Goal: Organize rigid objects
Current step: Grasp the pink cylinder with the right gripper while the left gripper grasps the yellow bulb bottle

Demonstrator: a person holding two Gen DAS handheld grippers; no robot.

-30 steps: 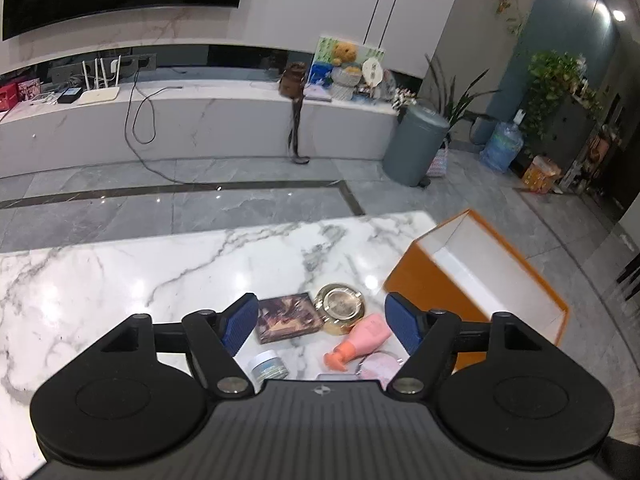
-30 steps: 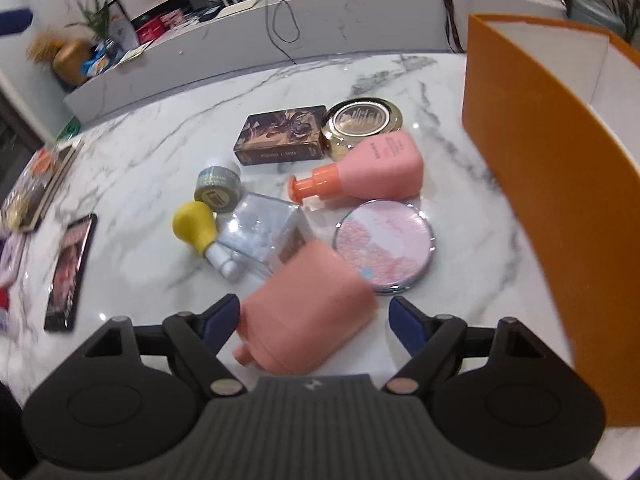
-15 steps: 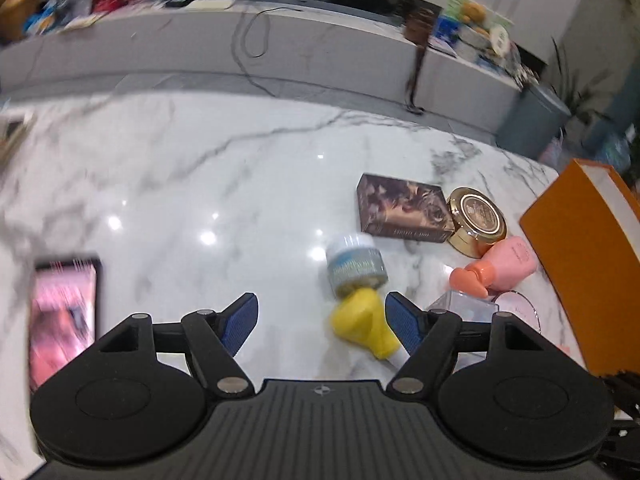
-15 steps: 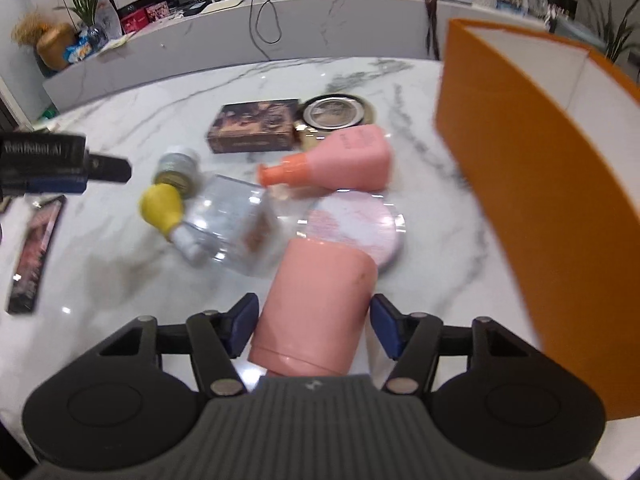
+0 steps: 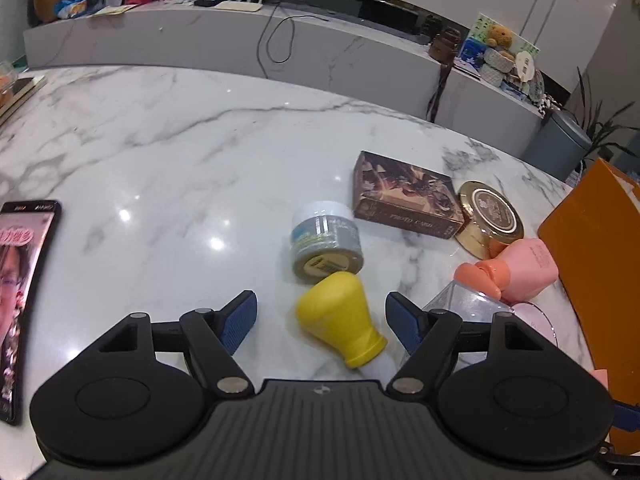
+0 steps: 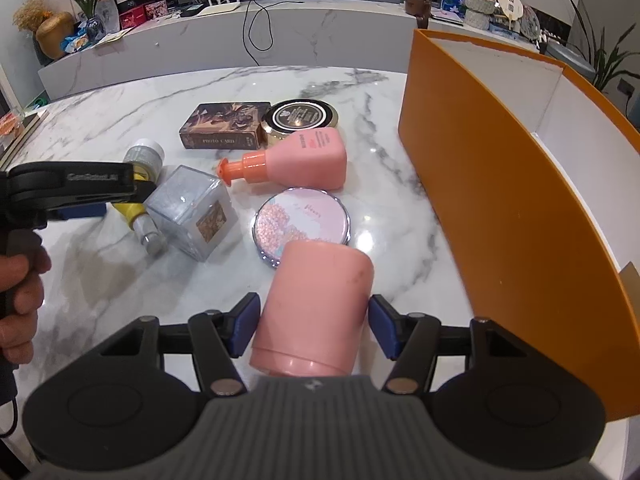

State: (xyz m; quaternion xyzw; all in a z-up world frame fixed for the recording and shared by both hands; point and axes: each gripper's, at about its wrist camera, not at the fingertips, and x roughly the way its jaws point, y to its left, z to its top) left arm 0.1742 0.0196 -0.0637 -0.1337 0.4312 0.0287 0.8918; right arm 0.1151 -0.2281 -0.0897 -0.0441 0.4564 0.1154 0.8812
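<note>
My right gripper (image 6: 313,322) is shut on a pink cylinder (image 6: 316,308), held above the marble table (image 6: 120,264) next to the orange box (image 6: 500,184). My left gripper (image 5: 321,320) is open, its jaws on either side of a yellow-capped bottle (image 5: 340,322) lying on the table; it also shows in the right wrist view (image 6: 136,212). Around it lie a grey jar (image 5: 326,242), a brown card box (image 5: 404,200), a gold tin (image 5: 490,216), a pink pump bottle (image 6: 296,158), a clear cube (image 6: 192,212) and a round pink compact (image 6: 302,222).
A phone (image 5: 20,280) lies at the table's left edge. The open orange box stands at the right edge of the table (image 5: 600,248). A low marble shelf (image 5: 240,40) with clutter runs behind the table.
My left gripper swung from facing the room down to the table and closed in on the yellow-capped bottle. My right gripper closed on the pink cylinder and lifted it slightly.
</note>
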